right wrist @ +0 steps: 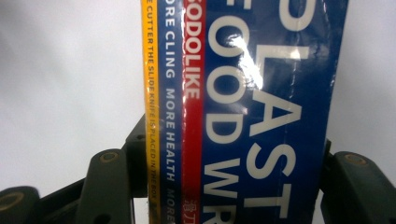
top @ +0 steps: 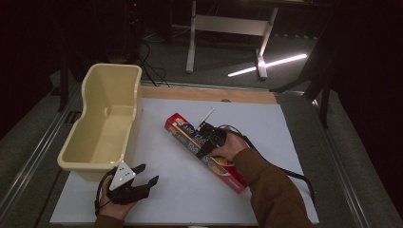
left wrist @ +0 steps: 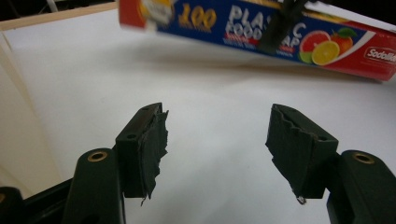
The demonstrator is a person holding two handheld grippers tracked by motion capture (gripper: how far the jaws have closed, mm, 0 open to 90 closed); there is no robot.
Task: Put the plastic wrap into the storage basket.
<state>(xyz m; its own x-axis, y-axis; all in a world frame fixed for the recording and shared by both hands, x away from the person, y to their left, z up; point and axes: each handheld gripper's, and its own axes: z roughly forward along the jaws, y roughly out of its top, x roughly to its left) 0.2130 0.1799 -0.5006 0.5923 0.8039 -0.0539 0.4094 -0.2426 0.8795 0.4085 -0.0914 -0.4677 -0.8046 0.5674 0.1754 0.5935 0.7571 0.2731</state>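
My right gripper sits over the middle of a long box of plastic food wrap, its fingers closed against both sides of the box (in the right gripper view the blue panel with white lettering fills the gap between them). The box lies slantwise on the white counter, one red end toward the far left, the other toward me. My left gripper rests near the counter's front left edge, fingers spread wide with nothing between them, the box lying beyond. A cream plastic tub stands at the left, overhanging the counter; its inside looks empty.
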